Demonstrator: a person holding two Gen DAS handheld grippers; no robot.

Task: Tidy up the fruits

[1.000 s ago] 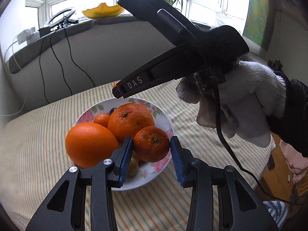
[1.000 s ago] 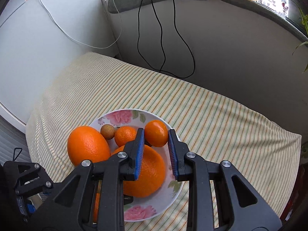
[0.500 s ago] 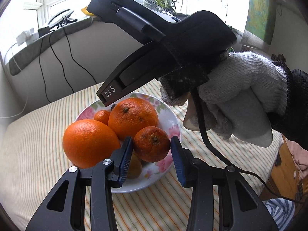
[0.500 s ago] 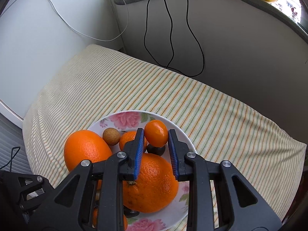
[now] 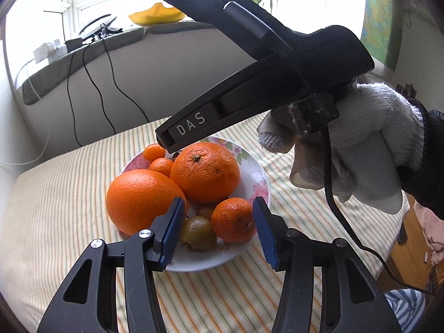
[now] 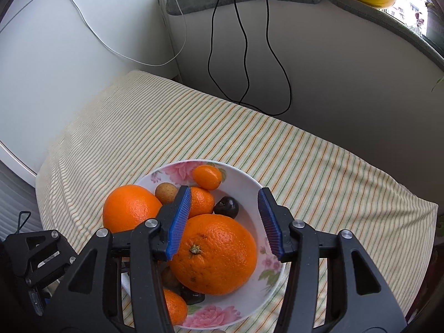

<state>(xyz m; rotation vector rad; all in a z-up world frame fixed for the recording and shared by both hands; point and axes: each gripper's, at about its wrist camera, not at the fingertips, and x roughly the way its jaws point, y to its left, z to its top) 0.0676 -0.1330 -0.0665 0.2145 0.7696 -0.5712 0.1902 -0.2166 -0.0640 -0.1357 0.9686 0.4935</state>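
A floral plate (image 5: 251, 166) on the striped cloth holds two large oranges (image 5: 141, 199) (image 5: 205, 172), small citrus and a green-brown fruit (image 5: 198, 233). My left gripper (image 5: 219, 230) hangs over the plate's near side with its jaws opening. A tangerine (image 5: 234, 219) rests on the plate between them, and the pads do not press it. In the right wrist view my right gripper (image 6: 224, 222) is also opening, over a large orange (image 6: 216, 252). A kumquat (image 6: 207, 177) lies free on the plate (image 6: 249, 183) beyond its tips.
A gloved hand (image 5: 360, 138) holds the right tool's black body (image 5: 249, 91) above the plate. Black cables (image 6: 244, 55) hang down the wall behind the table. A yellow dish (image 5: 155, 16) sits on the windowsill. The table edge drops off at the right (image 5: 388, 244).
Both pairs of jaws have widened. The tangerine left the left pads and now lies on the plate beside the green-brown fruit. The kumquat left the right pads and lies at the plate's far side.
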